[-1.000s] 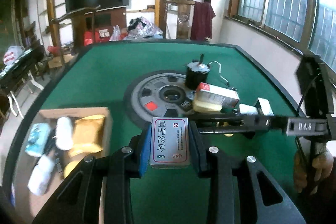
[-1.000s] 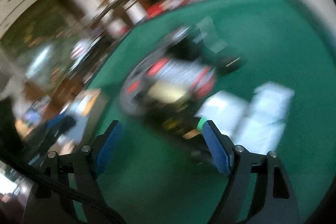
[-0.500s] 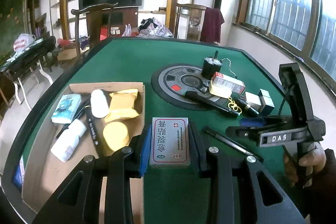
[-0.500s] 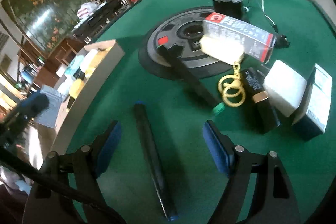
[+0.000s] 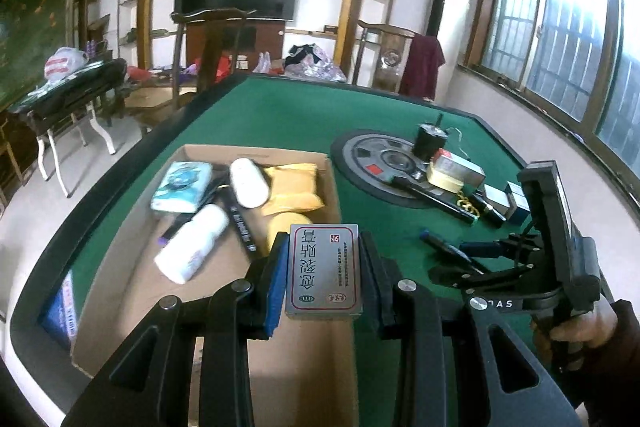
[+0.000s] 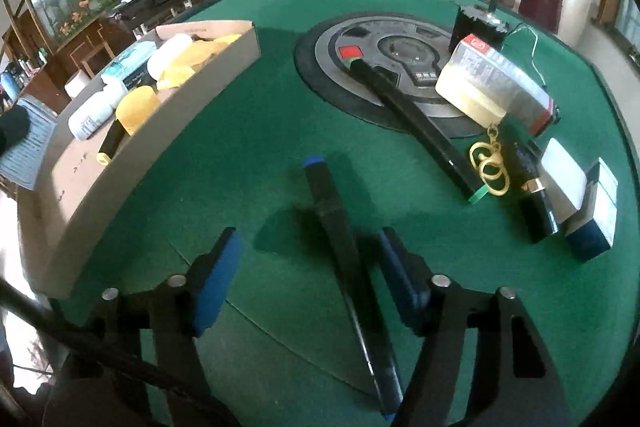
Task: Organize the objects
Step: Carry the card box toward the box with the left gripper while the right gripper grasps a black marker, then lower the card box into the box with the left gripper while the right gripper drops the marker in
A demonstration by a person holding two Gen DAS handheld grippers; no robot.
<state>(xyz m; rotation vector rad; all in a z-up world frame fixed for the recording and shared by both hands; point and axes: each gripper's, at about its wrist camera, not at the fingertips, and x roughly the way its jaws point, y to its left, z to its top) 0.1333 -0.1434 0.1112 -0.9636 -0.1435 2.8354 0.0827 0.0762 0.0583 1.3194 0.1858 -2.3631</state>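
Left gripper (image 5: pixel 323 275) clamped on grey medicine box (image 5: pixel 325 273) above cardboard tray (image 5: pixel 120 263), right gripper (image 6: pixel 310 279) closing, jaws astride black pen (image 6: pixel 344 243), not yet pinching.

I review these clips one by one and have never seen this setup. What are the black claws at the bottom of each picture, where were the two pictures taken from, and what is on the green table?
No robot here: a person holds a two-finger gripper in each hand, and each carries a wide-angle camera looking along its fingers. The left gripper is shut on a small grey medicine box above a cardboard box of bottles and yellow items. The right gripper is closing around a black pen with blue ends lying on the green table, not yet pinching it. Beyond lie a longer black pen, a gold keyring and small boxes.
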